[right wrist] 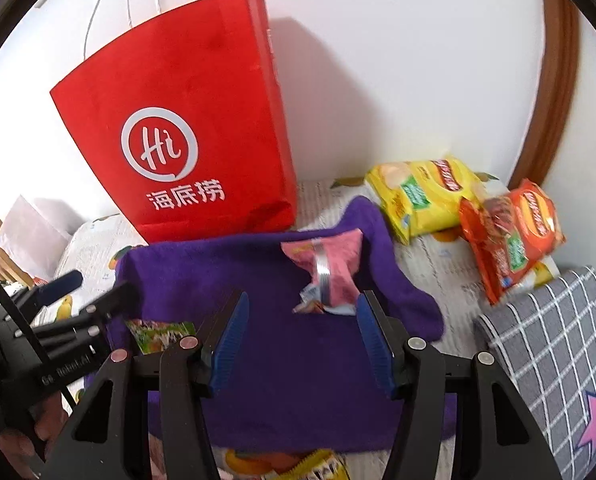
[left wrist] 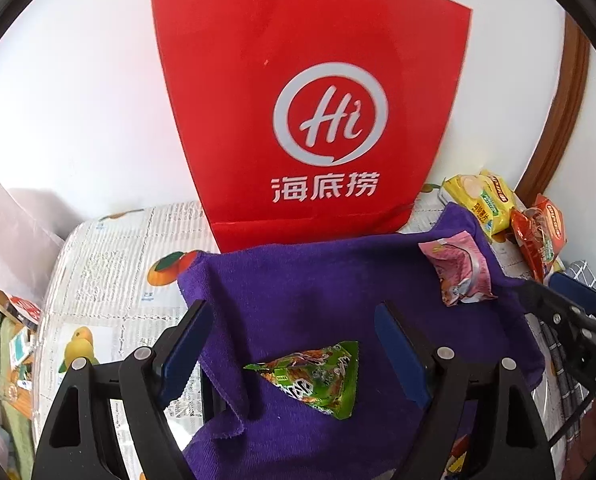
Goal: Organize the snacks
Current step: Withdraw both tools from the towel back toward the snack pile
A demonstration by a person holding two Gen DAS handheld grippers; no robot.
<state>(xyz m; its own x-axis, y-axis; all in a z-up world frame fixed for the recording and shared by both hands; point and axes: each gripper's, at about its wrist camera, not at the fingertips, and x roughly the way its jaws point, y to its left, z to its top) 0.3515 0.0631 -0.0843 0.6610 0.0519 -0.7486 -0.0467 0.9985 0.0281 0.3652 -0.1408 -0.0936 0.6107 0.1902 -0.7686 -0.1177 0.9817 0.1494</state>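
Both grippers hang with fingers spread and empty: the left gripper [left wrist: 294, 344] wide over the green packet [left wrist: 317, 376], the right gripper [right wrist: 301, 332] narrower, just short of the pink packet [right wrist: 329, 276]. Each packet lies on the purple towel [left wrist: 305, 276], green near-left, pink far-right. Green sits between the left fingers, its long axis slanting across the gap. The red bag [right wrist: 186, 120] stands behind; its mouth is cut off. Yellow, probably another snack, shows at the near edge.

Table under fruit-print cloth [right wrist: 429, 276]. On it: red paper bag [right wrist: 202, 120] far left; purple towel [right wrist: 298, 360] near centre; yellow chip bag [right wrist: 421, 196], orange chip bag [right wrist: 509, 236] far right.
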